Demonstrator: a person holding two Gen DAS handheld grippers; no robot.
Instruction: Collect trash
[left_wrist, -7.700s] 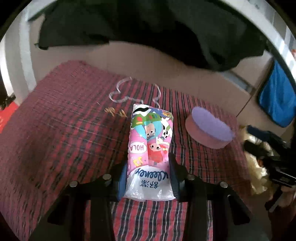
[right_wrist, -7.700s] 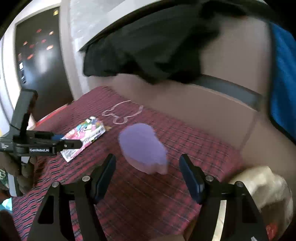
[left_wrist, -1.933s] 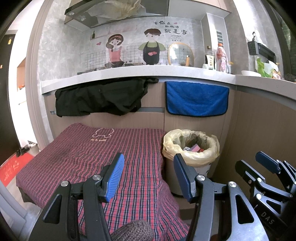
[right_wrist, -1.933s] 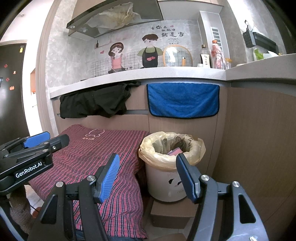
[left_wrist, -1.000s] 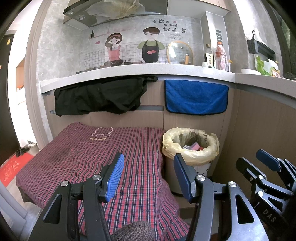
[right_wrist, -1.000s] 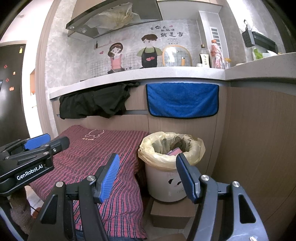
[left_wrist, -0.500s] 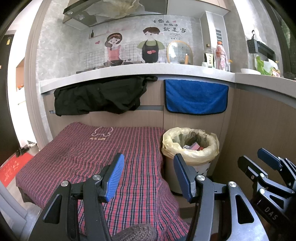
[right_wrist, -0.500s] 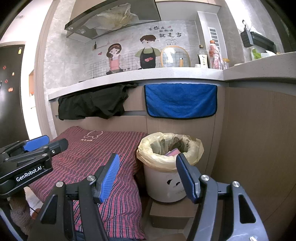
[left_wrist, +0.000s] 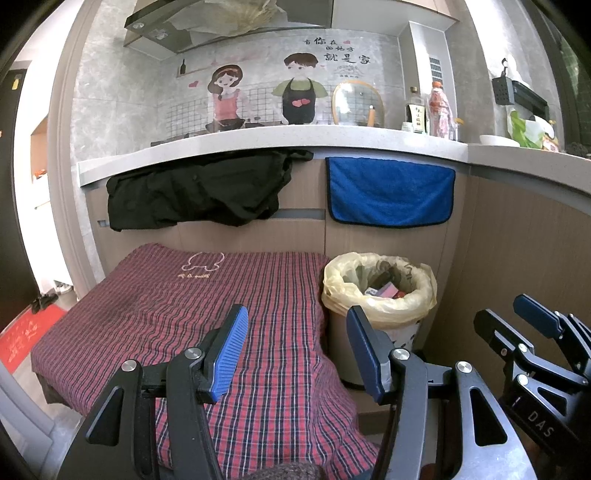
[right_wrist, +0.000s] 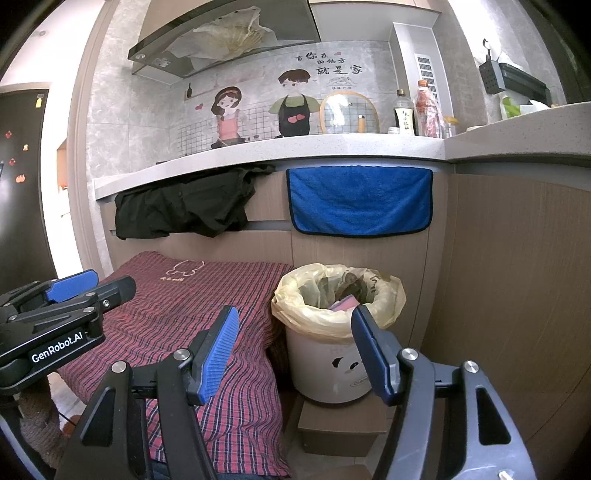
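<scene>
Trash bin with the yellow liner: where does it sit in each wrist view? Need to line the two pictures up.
Left wrist: the trash bin is right of centre, beside the right edge of the plaid cloth, partly behind the right finger of the left gripper.
Right wrist: the trash bin is at centre, between the open fingers of the right gripper, standing on a brown box.
Shared landmark: the blue towel hangs directly above it.
</scene>
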